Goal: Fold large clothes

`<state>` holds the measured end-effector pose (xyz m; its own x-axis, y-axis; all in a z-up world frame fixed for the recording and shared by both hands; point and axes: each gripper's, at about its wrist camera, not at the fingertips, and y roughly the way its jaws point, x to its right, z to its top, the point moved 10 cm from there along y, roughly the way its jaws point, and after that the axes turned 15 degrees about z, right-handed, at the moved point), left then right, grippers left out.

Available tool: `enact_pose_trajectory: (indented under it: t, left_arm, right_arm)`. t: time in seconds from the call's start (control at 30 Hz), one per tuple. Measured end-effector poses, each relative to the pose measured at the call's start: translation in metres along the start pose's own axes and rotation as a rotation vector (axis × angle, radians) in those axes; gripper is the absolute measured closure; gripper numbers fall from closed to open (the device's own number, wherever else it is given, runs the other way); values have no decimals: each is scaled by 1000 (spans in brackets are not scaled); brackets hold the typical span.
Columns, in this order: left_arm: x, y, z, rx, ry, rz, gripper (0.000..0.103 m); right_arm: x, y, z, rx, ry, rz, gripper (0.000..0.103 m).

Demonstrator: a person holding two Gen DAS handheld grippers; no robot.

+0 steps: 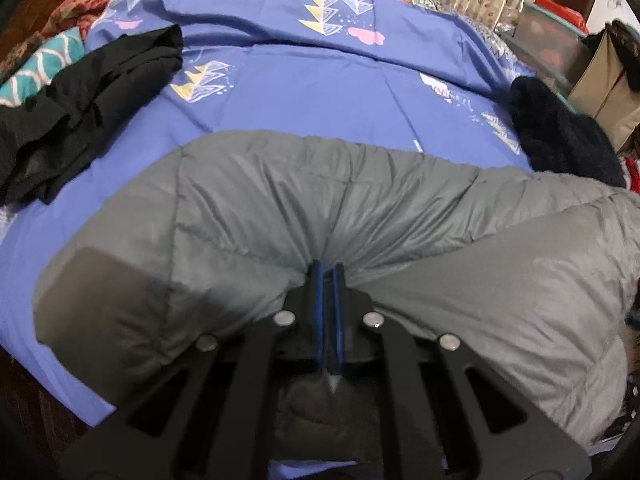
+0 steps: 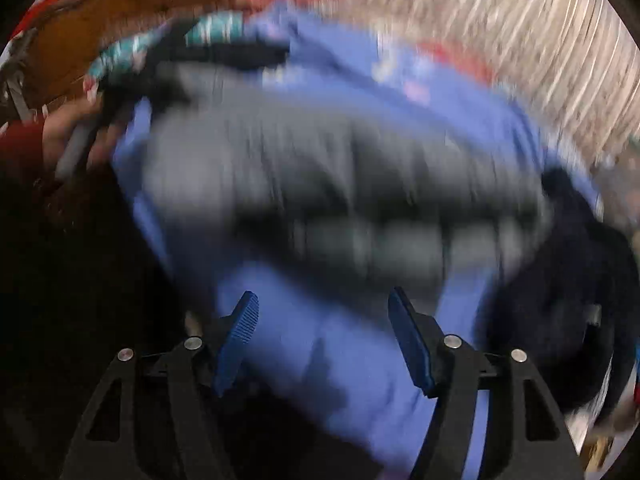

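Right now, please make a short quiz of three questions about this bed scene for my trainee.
1. True or false: the left gripper is shut on the grey padded jacket.
2. What lies between the fingers of the right gripper?
A. a black garment
B. nothing
C. a red towel
3. What colour is the sheet under the jacket?

Key
1. True; the closed gripper pinches a fold of the jacket.
2. B; its jaws stand open above the sheet, gripping nothing.
3. Blue-violet, with printed triangle shapes.
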<state>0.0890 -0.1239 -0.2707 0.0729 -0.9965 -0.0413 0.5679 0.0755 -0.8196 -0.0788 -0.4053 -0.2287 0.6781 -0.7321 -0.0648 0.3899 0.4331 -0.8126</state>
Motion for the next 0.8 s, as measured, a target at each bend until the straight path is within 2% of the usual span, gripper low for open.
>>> enact_pose_trajectory:
  t: [0.07,0.17,0.2,0.27,0.33,0.4,0.47,0.5,0.53,0.6,0.67,0.8]
  left_arm:
    - [3,2,0,7,16,26,97]
    - [6,2,-1,20,36,53,97]
    - [6,2,-2,23,39,58,97]
    - [6,0,-4,23,40,62,97]
    - [7,-1,-7,17,40,66,97]
    - [5,-2,-7,12,38,66,97]
    - [3,-1,-7,6,32,57,97]
    - [3,-1,-6,5,27,48,97]
    - [5,-2,-5,10,16,17,97]
    - [10,-4,-2,19,12,-24,97]
    - [13,0,3,34,51,4,97]
    - [15,22,5,30,97,61,97]
  right_arm:
    - [-10,-26,14,89,19,67,17]
    - [-7,-81,78,355,55,94,17]
    - [0,-99,106,465,74,82,17]
    - [18,-110,144,587,118,28,17]
    - [39,-91,159,588,171,-25,17]
    - [58,-57,154,539,196,-70,17]
    - [84,-1,117,395,251,-163,17]
    - [96,32,88,320,315,-152,17]
    - [102,56,62,305,395,-95,17]
    - [106,85,30,316,515,-27,16]
    - [100,98,26,317,498,-78,16]
    - [96,112,32,312,470,-93,16]
